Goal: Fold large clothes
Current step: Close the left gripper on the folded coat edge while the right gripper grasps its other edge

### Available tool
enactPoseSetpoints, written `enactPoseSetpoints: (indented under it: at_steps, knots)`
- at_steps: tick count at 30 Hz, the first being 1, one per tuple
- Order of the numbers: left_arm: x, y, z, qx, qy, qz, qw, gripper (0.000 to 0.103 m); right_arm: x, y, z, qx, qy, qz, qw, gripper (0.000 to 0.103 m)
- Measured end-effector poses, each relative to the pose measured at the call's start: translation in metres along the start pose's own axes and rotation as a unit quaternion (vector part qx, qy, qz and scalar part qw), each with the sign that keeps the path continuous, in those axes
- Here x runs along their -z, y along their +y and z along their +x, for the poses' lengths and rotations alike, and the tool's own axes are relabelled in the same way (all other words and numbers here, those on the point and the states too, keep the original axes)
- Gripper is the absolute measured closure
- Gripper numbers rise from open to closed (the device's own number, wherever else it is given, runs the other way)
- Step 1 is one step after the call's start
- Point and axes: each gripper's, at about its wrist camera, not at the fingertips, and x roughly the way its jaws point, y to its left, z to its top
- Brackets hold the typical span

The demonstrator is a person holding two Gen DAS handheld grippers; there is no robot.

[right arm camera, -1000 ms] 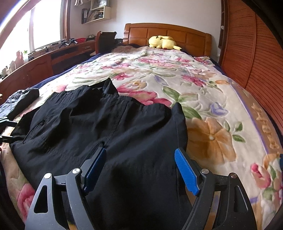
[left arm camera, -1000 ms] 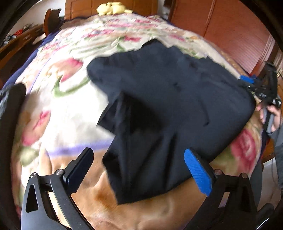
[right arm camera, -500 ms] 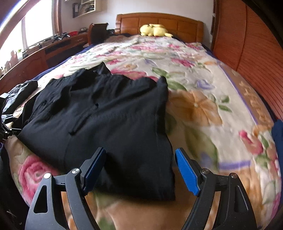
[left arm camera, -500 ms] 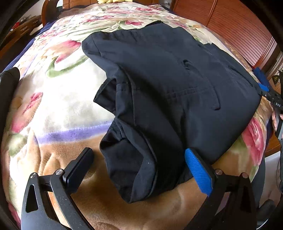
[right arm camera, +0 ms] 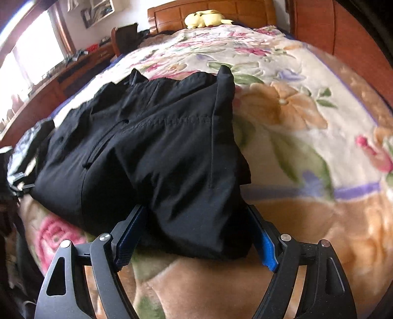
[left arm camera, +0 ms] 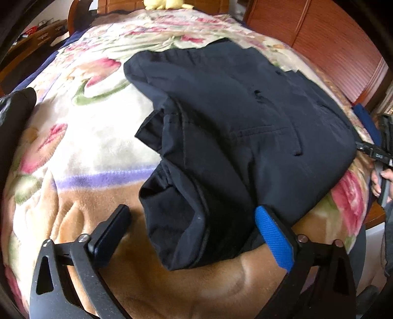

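One black garment (left arm camera: 235, 137), two grippers

One pair of black trousers (left arm camera: 235, 137) folded on one floral blanket (left arm camera: 81, 147), one yellow plush toy (right arm camera: 205, 19) by one wooden headboard (right arm camera: 245, 9), and two hand-held grippers: left hand-held gripper (left arm camera: 194, 227), right hand-held gripper (right arm camera: 197, 233).

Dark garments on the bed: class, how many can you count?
2. The folded black trousers lie on the floral blanket near the bed's foot; another dark garment sits at the left edge. More may be hidden.
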Motion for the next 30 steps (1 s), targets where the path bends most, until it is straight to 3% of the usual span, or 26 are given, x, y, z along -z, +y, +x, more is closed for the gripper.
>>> enactPoseSetpoints:
  at_steps: [5,6,7,8,10,15,22,27,30]
  knots:
    - [0.01,0.002,-0.009,0.021,-0.023,-0.002,0.9995,0.025,0.004,-0.013,0.002,-0.04,-0.007,0.027,0.999,0.022]
    - [0.012,0.002,-0.011,0.028,-0.029,-0.003,0.9992,0.04,0.004,-0.014,0.004,-0.045,-0.008,0.028,0.999,0.027]
    - [0.012,0.003,-0.013,0.035,-0.033,-0.006,0.9988,0.055,0.005,-0.014,0.005,-0.051,-0.008,0.027,0.998,0.041]
    - [0.012,0.007,-0.016,0.046,-0.036,-0.016,0.9982,0.062,0.005,-0.014,0.005,-0.066,-0.008,0.025,0.997,0.05]
    - [0.013,0.011,-0.021,0.071,-0.036,-0.024,0.9965,0.081,0.005,-0.013,0.004,-0.076,-0.012,0.022,0.997,0.079]
    - [0.014,0.007,-0.044,0.071,-0.059,-0.017,0.9956,0.089,0.006,-0.007,-0.019,-0.07,-0.056,0.008,0.996,0.092]
    - [0.02,-0.005,-0.087,0.086,-0.103,-0.006,0.991,0.092,0.024,-0.003,-0.069,-0.056,-0.09,-0.007,0.994,0.095]
    - [0.047,-0.017,-0.109,0.099,-0.104,0.005,0.9897,0.092,0.059,-0.009,-0.1,-0.058,-0.085,0.003,0.995,0.095]
    - [0.058,-0.026,-0.1,0.078,-0.088,0.012,0.993,0.092,0.078,-0.009,-0.108,-0.053,-0.058,0.002,0.997,0.094]
